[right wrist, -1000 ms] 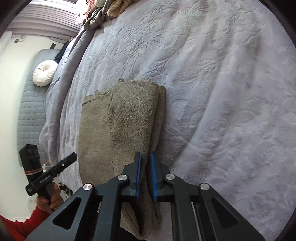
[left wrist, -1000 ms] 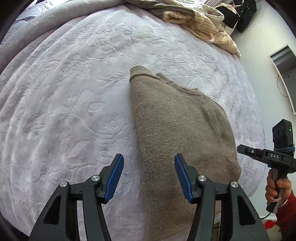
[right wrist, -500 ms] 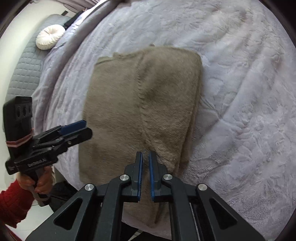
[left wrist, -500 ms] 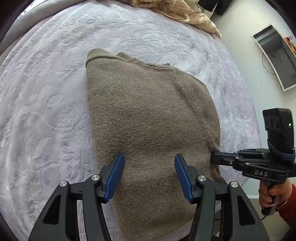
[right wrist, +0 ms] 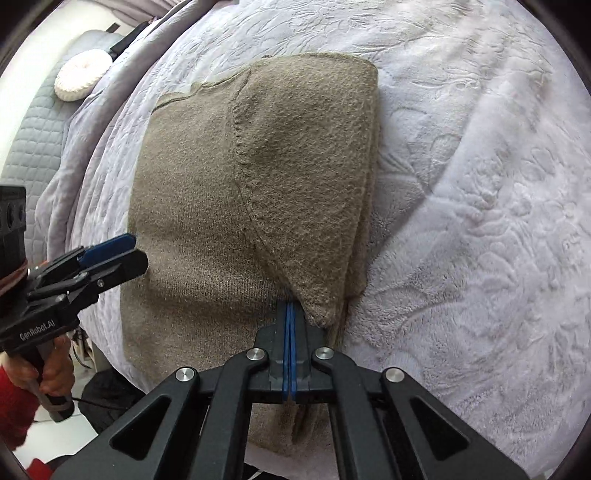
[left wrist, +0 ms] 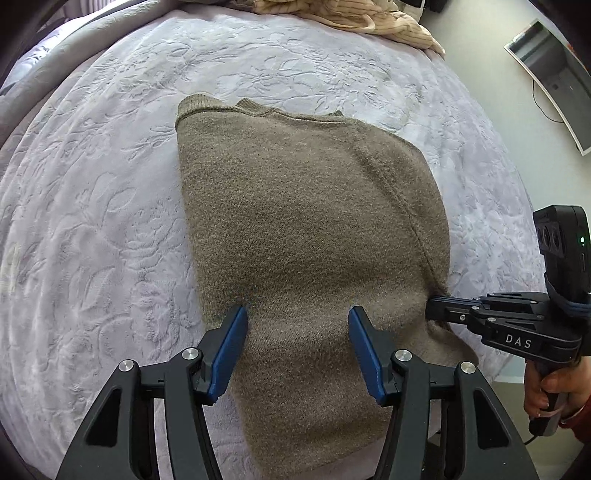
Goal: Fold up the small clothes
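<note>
- Brown knit sweater (left wrist: 306,236) lies flat on the lavender embossed bed cover (left wrist: 96,229), near edge hanging over the bed's near side; one sweater only.
- Right gripper (right wrist: 289,321) pressed together, pinching the sweater at its near right part, just under the pointed end of a folded-over flap (right wrist: 310,192) (probably a sleeve laid across the body, seam visible).
- Left gripper (left wrist: 295,332) spread wide, hovering over the near middle of the sweater, gripping nothing; cannot tell if the pads (left wrist: 229,350) touch the knit.
- Step, my read: mid-fold. Side already turned in, right side being held or smoothed, left lining up for a grab.
- Next move likely needs the left gripper to close on the near hem or left edge, then both lift and carry the near part toward the far collar (left wrist: 207,105). Keep layers together, thick knit could slip or bunch.
- Counts: two grippers, one sweater, one striped cream garment heap (left wrist: 351,14) at the far edge of the bed, one round white cushion (right wrist: 83,75) far left, one wall screen (left wrist: 554,70) far right.
</note>
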A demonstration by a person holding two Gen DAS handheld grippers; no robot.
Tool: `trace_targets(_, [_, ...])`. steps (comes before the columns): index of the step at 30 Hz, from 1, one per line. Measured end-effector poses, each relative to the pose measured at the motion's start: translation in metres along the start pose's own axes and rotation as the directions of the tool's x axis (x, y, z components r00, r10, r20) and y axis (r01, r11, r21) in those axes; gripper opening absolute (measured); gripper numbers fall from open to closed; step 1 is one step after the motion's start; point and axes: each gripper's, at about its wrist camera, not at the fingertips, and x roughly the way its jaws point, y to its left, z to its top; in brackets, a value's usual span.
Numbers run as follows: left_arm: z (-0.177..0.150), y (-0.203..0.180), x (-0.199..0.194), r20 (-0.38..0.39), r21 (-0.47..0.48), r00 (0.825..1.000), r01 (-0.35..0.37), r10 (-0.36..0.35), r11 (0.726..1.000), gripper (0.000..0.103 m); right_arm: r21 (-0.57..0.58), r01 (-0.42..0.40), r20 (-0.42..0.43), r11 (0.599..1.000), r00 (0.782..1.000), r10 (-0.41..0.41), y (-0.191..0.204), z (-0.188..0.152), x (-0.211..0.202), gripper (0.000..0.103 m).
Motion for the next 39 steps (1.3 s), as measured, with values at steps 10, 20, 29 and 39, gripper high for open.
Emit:
trace_targets(10, [-0.018, -0.001, -0.011, -0.056, 0.008, 0.997, -0.054, 0.055, 0.998, 0.059, 0.003, -0.006, -0.029, 1.000, 1.000, 0.006, 0.012, -0.023, -0.036, 0.005])
trace_targets(20, [-0.051, -0.001, 0.001, -0.148, 0.005, 0.986, -0.069, 0.069, 0.998, 0.059, 0.142, -0.070, -0.057, 0.987, 0.995, 0.078, -0.002, -0.044, -0.031, 0.027])
trace_targets(29, [-0.063, 0.000, 0.005, -0.171, -0.004, 0.982, -0.075, 0.073, 0.997, 0.069, 0.143, -0.054, -0.102, 0.988, 0.992, 0.069, -0.016, -0.041, -0.026, 0.028])
trace_targets(39, [-0.067, -0.002, 0.009, -0.187, 0.001, 0.980, -0.066, 0.065, 0.998, 0.069, 0.276, -0.063, -0.088, 0.959, 0.992, 0.091, -0.050, -0.064, -0.017, 0.006])
